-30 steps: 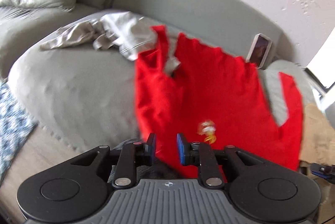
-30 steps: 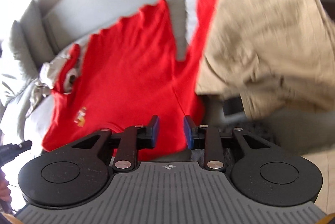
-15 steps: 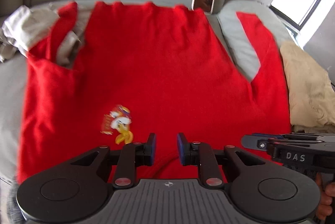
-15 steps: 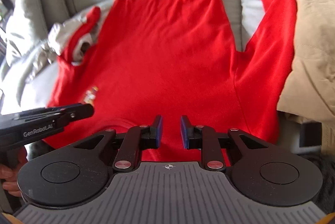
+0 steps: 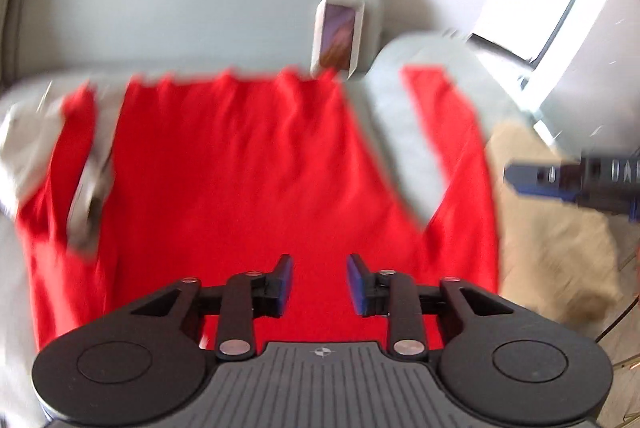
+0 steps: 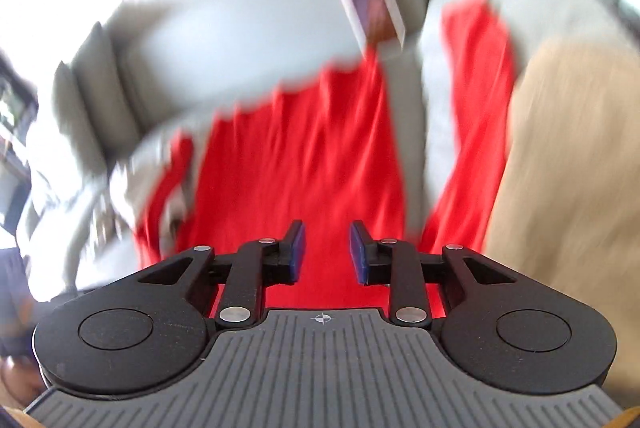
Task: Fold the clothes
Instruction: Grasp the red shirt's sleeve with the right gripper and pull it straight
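Red shirt [image 5: 240,180] is spread flat across the sofa [image 5: 180,12] seat, body toward me, far edge near the backrest, one sleeve [image 5: 452,148] running out to the right over the grey cushion and the other bunched on the left by a pale grey garment [image 5: 24,144]. I see no fold in it yet, so I judge the folding proper has not begun; laying it out looks done, and both sleeves and the body still need turning in. My left gripper [image 5: 319,282] sits low over the near part of the shirt, jaws apart, nothing between the blue pads. My right gripper [image 6: 327,252] is the same story from its own camera: jaws parted, empty, red cloth showing in the gap; in the left view it pokes in from the right edge over the tan pile. That tan garment [image 6: 572,156] lies heaped to the right, just beside the sleeve, and seems unfolded, so that looks like more work after this one. A phone [image 5: 338,32] leans upright against the backrest behind the shirt. Both views are blurred, so I cannot tell whether either gripper touches the cloth.
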Motion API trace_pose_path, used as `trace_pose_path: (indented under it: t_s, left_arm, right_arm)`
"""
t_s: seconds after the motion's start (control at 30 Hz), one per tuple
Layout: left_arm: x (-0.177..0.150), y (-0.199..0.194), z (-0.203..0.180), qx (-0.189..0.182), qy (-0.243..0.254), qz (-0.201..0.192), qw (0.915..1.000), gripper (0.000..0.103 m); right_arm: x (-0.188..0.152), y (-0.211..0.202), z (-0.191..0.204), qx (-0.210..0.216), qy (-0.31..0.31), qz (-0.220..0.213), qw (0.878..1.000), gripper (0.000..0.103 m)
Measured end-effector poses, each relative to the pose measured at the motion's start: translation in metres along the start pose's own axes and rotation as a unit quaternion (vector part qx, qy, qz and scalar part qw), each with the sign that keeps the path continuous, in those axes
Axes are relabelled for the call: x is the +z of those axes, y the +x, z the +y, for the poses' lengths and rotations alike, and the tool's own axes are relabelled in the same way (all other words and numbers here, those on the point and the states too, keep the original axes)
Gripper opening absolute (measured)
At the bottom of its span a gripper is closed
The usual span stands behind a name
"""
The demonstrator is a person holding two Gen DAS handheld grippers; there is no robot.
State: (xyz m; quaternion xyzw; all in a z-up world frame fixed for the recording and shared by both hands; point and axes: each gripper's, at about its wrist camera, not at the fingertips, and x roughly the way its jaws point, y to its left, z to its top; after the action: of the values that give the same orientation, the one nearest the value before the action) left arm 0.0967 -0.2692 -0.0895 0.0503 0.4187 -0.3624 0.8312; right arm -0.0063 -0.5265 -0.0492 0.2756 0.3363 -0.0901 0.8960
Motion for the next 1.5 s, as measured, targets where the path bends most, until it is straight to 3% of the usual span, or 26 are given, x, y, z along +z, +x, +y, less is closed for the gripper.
trace_pose_path:
  t_s: [0.07,0.13,0.23,0.4,0.6,0.7,0.73,0.8,0.97,1.1,1.13,1.2,1.23,1.27,1.4,1.43,1.5]
  left_arm:
    - [0.026,0.0,-0.013,-0.013,0.009,-0.02,0.9997,0.037]
    - [0.052,0.003,-0.026,-0.021,0.012,-0.037,0.999,0.049]
    - [0.083,0.026,-0.043,-0.026,0.016,-0.047,0.9984,0.068]
    - [0.113,0.088,-0.061,-0.016,0.004,-0.014,0.9998,0.072]
    - [0.11,0.13,-0.063,-0.027,-0.007,0.017,0.9995,0.074]
    - [0.107,0.137,-0.058,-0.034,-0.005,0.018,0.9993,0.074]
    - [0.107,0.137,-0.055,-0.032,-0.007,0.017,0.9993,0.074]
    - [0.106,0.136,-0.049,-0.027,-0.011,0.015,0.9995,0.074]
    - [0.101,0.127,-0.028,-0.02,-0.027,0.007,0.9994,0.073]
    - [0.094,0.119,-0.012,-0.015,-0.055,0.005,0.9983,0.073]
    - [0.092,0.116,-0.009,-0.014,-0.058,0.007,0.9982,0.073]
    - [0.086,0.11,-0.003,-0.01,-0.056,0.009,0.9983,0.073]
    - [0.084,0.106,-0.001,-0.007,-0.055,0.008,0.9984,0.073]
    - [0.081,0.103,0.001,-0.003,-0.055,0.007,0.9985,0.073]
    - [0.067,0.092,0.012,-0.003,-0.075,0.002,0.9972,0.073]
    - [0.064,0.091,0.014,-0.004,-0.079,0.004,0.9969,0.073]
    - [0.058,0.09,0.015,-0.007,-0.08,0.01,0.9967,0.073]
  right_arm:
    - [0.034,-0.013,-0.013,0.001,0.017,-0.028,0.999,0.051]
    - [0.064,-0.016,-0.025,-0.022,0.017,-0.047,0.998,0.059]
    - [0.101,-0.003,-0.046,-0.081,-0.002,-0.055,0.995,0.059]
    - [0.134,0.05,-0.103,-0.086,0.017,-0.009,0.996,0.056]
    - [0.145,0.124,-0.152,-0.135,0.028,0.044,0.989,0.054]
    - [0.144,0.15,-0.166,-0.125,0.033,0.066,0.989,0.046]
    - [0.143,0.158,-0.167,-0.126,0.032,0.067,0.989,0.039]
    - [0.14,0.163,-0.162,-0.157,0.005,0.045,0.986,0.005]
    - [0.14,0.158,-0.128,-0.21,-0.072,-0.025,0.975,0.0]
    - [0.14,0.178,-0.092,-0.201,-0.118,-0.006,0.972,0.0]
    - [0.142,0.183,-0.09,-0.205,-0.115,-0.001,0.972,0.003]
    - [0.153,0.187,-0.1,-0.222,-0.081,-0.005,0.972,0.029]
    - [0.158,0.186,-0.109,-0.233,-0.059,-0.01,0.971,0.053]
    - [0.16,0.185,-0.118,-0.239,-0.042,-0.011,0.97,0.057]
    - [0.157,0.196,-0.141,-0.244,-0.029,0.046,0.968,0.057]
    - [0.153,0.198,-0.141,-0.234,-0.039,0.053,0.97,0.055]
    - [0.148,0.2,-0.138,-0.223,-0.053,0.055,0.972,0.015]
